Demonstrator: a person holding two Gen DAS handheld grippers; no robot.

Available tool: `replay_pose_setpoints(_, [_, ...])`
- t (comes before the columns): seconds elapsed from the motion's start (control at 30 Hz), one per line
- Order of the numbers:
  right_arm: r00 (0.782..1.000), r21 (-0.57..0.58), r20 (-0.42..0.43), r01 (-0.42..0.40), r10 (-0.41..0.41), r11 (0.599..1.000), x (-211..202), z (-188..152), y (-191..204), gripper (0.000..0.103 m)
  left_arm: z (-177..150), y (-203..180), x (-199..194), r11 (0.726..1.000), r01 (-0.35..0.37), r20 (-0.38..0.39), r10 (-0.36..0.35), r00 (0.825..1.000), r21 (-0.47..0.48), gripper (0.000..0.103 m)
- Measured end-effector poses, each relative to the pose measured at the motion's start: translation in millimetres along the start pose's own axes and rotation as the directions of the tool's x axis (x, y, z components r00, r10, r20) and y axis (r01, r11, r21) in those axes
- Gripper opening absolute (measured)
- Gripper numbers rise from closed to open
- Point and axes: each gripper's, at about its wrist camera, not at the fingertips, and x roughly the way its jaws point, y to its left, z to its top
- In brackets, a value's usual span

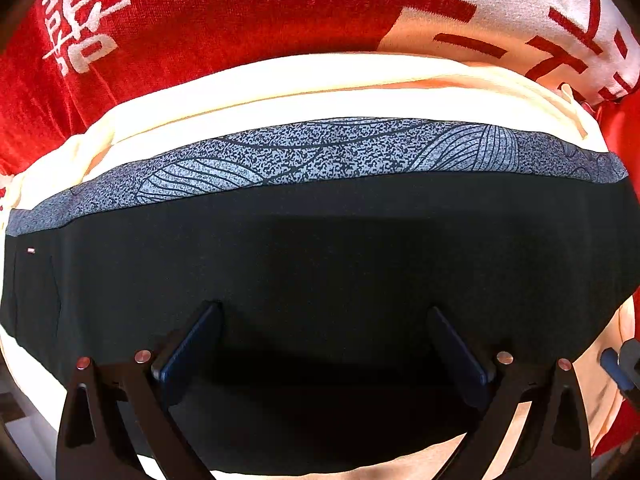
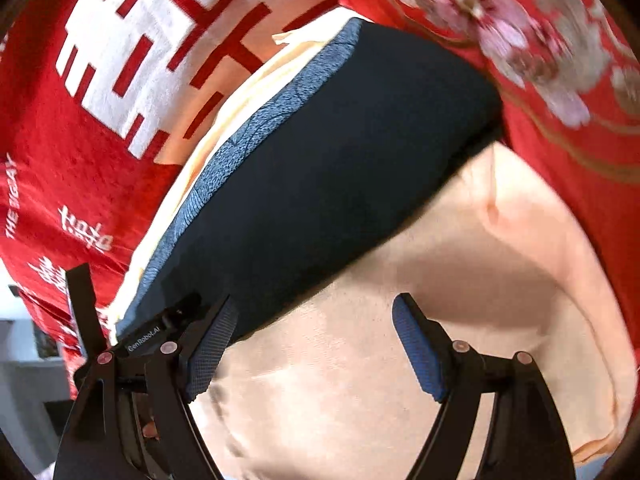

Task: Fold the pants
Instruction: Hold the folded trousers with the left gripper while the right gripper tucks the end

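Dark folded pants (image 1: 320, 256) with a speckled grey patterned band (image 1: 320, 152) lie on a cream garment (image 1: 280, 92). My left gripper (image 1: 326, 316) is open, its blue-padded fingers spread just above the dark fabric, holding nothing. In the right wrist view the same pants (image 2: 340, 168) lie diagonally, the grey band (image 2: 240, 148) along their left edge. My right gripper (image 2: 316, 320) is open over the cream garment (image 2: 440, 280), its left finger (image 2: 212, 348) at the near edge of the pants. The other gripper (image 2: 148, 340) shows at the lower left.
A red blanket with white characters (image 1: 200, 20) covers the surface behind the clothes. In the right wrist view it shows red with white lettering (image 2: 120, 60) and pink flowers (image 2: 520, 32) at upper right. The right gripper's tip (image 1: 620, 364) shows at the right edge.
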Motion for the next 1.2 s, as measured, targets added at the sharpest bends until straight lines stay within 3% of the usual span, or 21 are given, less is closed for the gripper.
replay_pose_setpoints(0.43, [0.996,0.082,0.008,-0.087,0.087,0.993,2.8,1.7,-12.9,0.079,1.1,0.8,3.7,1.0,-0.004,-0.002,0.004,1.0,0.0,0.103])
replay_pose_setpoints(1.2, [0.988,0.145,0.055,-0.15,0.143,0.978,2.7,2.2,-25.7,0.079,1.8,0.6,4.4,1.0,-0.003,-0.004,0.003,1.0,-0.004,0.103])
